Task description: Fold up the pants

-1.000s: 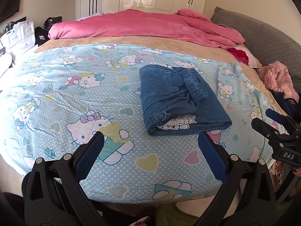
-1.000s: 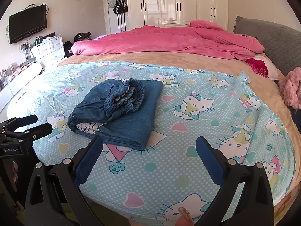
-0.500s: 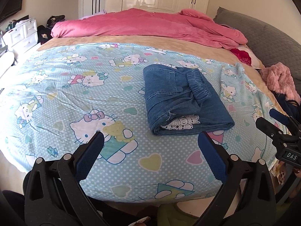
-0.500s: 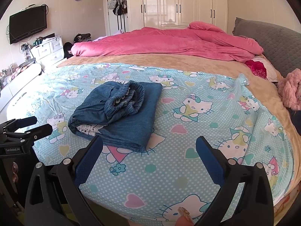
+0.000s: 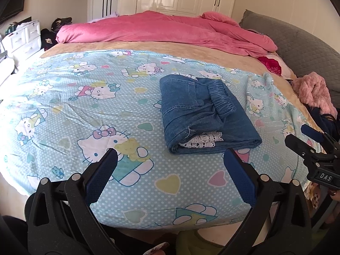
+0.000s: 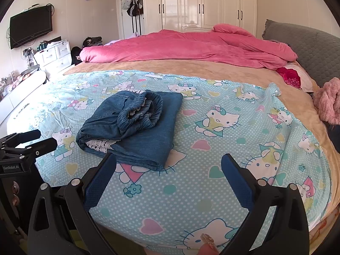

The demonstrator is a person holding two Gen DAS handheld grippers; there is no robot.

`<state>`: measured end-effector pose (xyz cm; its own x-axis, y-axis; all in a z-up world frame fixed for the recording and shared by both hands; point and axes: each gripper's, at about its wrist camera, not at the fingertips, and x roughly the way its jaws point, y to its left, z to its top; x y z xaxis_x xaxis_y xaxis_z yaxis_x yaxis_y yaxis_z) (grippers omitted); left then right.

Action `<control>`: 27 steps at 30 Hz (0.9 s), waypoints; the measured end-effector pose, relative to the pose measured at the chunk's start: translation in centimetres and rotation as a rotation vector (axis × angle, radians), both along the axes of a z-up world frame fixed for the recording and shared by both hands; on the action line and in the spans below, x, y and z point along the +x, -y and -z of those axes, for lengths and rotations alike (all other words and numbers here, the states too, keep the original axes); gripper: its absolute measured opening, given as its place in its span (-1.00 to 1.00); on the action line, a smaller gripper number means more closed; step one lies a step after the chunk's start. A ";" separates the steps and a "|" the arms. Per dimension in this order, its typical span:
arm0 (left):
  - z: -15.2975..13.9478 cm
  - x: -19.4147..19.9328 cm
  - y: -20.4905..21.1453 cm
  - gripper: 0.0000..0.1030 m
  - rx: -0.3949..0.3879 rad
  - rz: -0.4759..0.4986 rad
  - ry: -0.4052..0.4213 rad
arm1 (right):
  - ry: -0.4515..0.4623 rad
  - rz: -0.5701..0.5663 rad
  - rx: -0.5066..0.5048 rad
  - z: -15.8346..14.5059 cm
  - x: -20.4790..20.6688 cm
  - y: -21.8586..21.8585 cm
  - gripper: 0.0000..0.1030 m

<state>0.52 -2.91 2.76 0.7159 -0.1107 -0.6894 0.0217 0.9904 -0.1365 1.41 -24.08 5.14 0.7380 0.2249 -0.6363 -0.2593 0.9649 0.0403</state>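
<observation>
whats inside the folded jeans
A white lace-patterned layer peeks out of the near open end of the jeans, between the denim layers. How far in it runs is covered by the fold.

"DAS" on right tool [image 5: 306, 142]; "GenRobot.AI" on left tool [image 6: 31, 141]

Both wrist cameras sit low off the near edge of the bed with the pale-blue cartoon-cat sheet [image 5: 89, 114], facing across it toward the white wardrobe at 12 o'clock. They share the folded blue denim pants [image 5: 204, 114] [image 6: 136, 127]: at 1 o'clock in the left view, 11 o'clock in the right.
</observation>
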 end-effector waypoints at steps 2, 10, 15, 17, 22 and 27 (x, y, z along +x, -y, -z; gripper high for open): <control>0.0 0.0 0.1 0.82 0.000 0.003 0.000 | -0.001 0.001 -0.001 0.0 0.0 0.0 0.91; 0.0 -0.1 0.2 0.82 0.007 0.006 -0.001 | 0.001 0.001 -0.002 0.1 0.0 0.0 0.91; 0.1 -0.1 0.3 0.82 0.005 0.009 -0.003 | -0.001 0.002 -0.001 0.1 0.0 0.0 0.91; 0.1 -0.1 0.3 0.82 0.006 0.012 -0.005 | 0.000 0.003 -0.003 0.2 0.0 0.0 0.91; 0.0 -0.1 0.3 0.82 0.005 0.011 -0.008 | -0.003 0.006 -0.006 0.3 0.0 0.2 0.91; 0.0 -0.1 0.2 0.82 0.008 0.010 -0.009 | -0.002 0.012 -0.008 0.4 0.1 0.3 0.91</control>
